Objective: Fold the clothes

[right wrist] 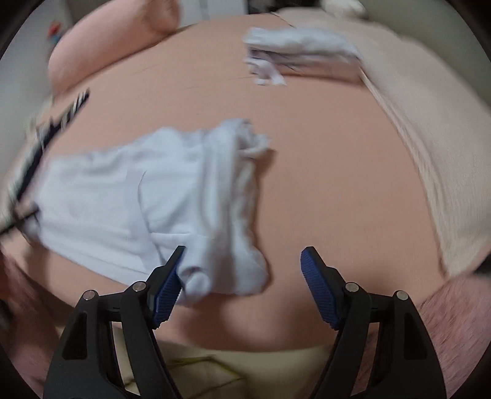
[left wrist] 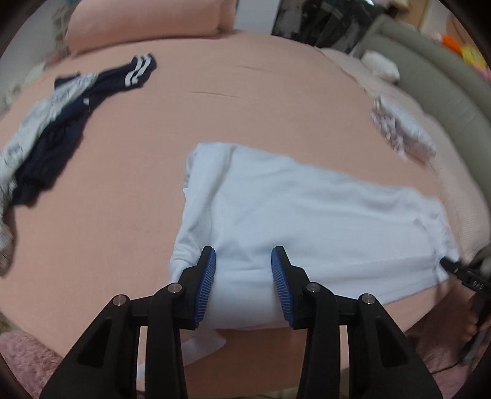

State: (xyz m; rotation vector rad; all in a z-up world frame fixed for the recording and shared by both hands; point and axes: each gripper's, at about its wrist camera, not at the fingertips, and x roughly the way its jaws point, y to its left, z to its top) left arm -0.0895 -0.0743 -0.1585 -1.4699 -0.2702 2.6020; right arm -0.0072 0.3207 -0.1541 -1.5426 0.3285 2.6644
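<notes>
White garment (left wrist: 294, 214) spread near on the pink bed (left wrist: 230, 107), partly folded, left gripper (left wrist: 243, 267) spread wide over its near edge, right gripper (right wrist: 242, 267) gaping wide beside the bunched right end, liable to snag and undo layers.

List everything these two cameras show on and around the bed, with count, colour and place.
White garment: one, partly folded, near edge of the bed.
Navy garment with white stripes: one, crumpled, far left.
Light printed garment: one, lying against the navy one.
Pale folded pile: one, whitish, far right.
Bed sheet: one, pink.
Pillow: one, pink, at the bed's far end.
Blanket: one, beige, along the right side.
Left tongs: black, blue pads, open around the white garment's near edge.
Right tongs: same, open.
</notes>
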